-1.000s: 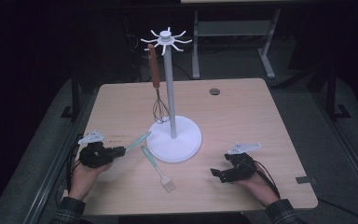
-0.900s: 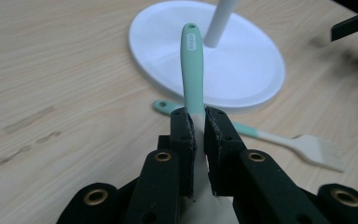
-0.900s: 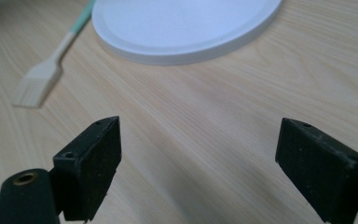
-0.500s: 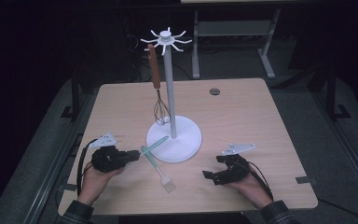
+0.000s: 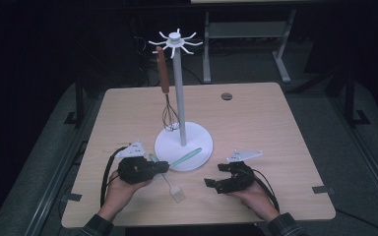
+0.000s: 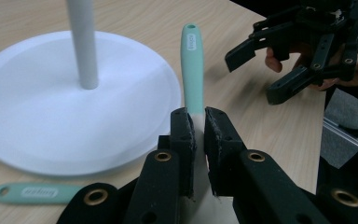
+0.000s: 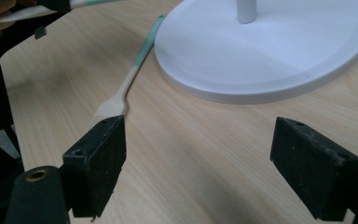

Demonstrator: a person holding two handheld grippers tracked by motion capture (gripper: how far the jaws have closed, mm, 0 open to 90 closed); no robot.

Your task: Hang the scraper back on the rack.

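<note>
My left gripper (image 5: 163, 167) (image 6: 199, 114) is shut on a teal-handled spatula (image 6: 192, 70), gripping it where the handle meets the pale blade. The handle (image 5: 187, 157) reaches out over the rim of the white stand's round base (image 5: 197, 135). A second teal-handled utensil, a brush (image 5: 170, 183) (image 7: 130, 79), lies flat on the table in front of the base. My right gripper (image 5: 215, 175) (image 7: 200, 135) hovers low at the front right. Its jaws have just closed a little but stand wide apart, with nothing between them.
The stand's white pole (image 5: 178, 98) rises to a ring of hooks (image 5: 175, 42). A brown-handled whisk (image 5: 165, 91) hangs from one hook on the left. A small dark round spot (image 5: 226, 96) sits on the far side of the wooden table (image 5: 256, 123).
My left gripper has carried the spatula to the right, up to the stand's base. My right gripper has edged slightly left.
</note>
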